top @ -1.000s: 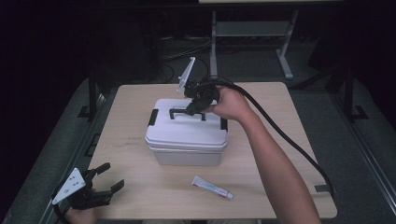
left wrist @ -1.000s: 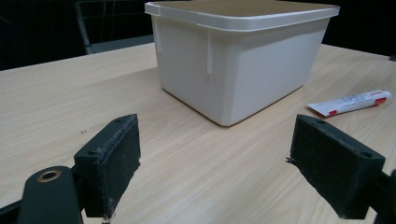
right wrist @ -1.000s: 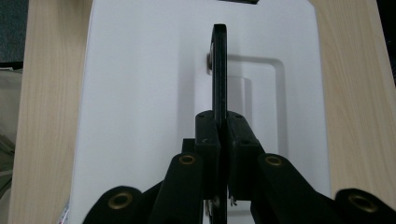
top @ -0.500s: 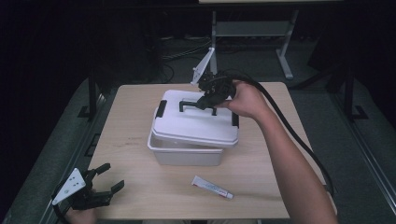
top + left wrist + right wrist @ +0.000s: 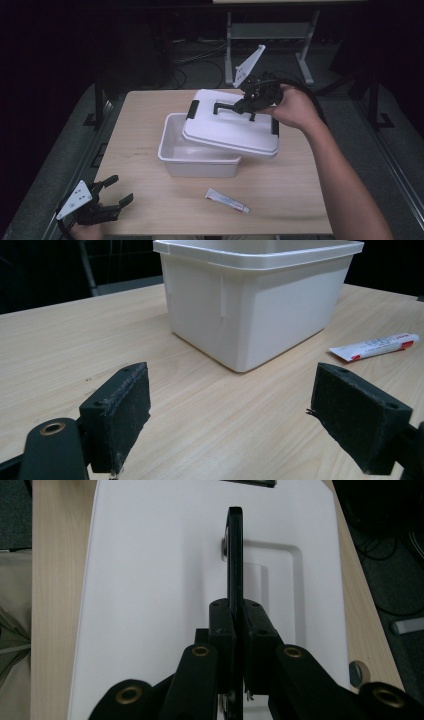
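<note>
A white plastic box (image 5: 200,162) (image 5: 255,305) stands mid-table, its top partly uncovered at the left. Its white lid (image 5: 230,127) (image 5: 150,580) hangs tilted above the box's right side, carried by its black handle (image 5: 232,106) (image 5: 235,555). My right gripper (image 5: 245,106) (image 5: 240,625) is shut on that handle. At the table's front left corner my left gripper (image 5: 120,190) (image 5: 230,410) rests open, its pads (image 5: 120,415) wide apart and facing the box with nothing between them. A small white tube (image 5: 227,201) (image 5: 372,346) lies on the wood in front of the box.
The wooden table (image 5: 140,150) is bare to the left of the box and along its front. Dark floor, cables and a metal stand (image 5: 270,35) lie beyond the far edge. A person's right forearm (image 5: 340,175) crosses the table's right side.
The right gripper has lifted the lid off the box and carried it up and to the right, exposing the box's left interior. The left gripper has stayed put.
</note>
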Tool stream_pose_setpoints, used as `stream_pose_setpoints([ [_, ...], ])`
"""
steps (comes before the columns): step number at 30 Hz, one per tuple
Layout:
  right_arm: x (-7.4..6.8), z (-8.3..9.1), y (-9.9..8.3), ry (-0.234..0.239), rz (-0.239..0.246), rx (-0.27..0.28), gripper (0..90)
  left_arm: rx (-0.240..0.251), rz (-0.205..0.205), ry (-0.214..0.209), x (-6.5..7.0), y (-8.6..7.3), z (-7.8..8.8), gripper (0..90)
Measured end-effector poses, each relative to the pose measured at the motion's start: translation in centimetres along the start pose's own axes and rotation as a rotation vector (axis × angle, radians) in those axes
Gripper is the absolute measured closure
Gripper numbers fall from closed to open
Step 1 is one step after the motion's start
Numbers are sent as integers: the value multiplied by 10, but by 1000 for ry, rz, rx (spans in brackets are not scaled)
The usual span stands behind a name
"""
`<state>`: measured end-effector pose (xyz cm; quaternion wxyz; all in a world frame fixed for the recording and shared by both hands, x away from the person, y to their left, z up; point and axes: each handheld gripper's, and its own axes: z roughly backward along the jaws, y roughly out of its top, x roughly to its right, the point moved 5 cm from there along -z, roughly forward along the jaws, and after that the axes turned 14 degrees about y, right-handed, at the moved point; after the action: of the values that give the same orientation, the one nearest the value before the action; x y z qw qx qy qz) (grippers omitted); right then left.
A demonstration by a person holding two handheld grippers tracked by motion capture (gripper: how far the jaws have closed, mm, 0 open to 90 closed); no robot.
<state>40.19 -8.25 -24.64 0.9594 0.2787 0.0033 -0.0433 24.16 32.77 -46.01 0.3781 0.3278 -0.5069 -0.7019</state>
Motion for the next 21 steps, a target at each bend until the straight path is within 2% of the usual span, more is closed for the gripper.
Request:
stream_pose_setpoints([
  [6,-4,15,-16,-17,-16,21,846,-4,3,1,0,-1,-1,157],
  [21,-14,35,-58,-43,-74,44,846,-10,-7,3,3,0,-3,157],
])
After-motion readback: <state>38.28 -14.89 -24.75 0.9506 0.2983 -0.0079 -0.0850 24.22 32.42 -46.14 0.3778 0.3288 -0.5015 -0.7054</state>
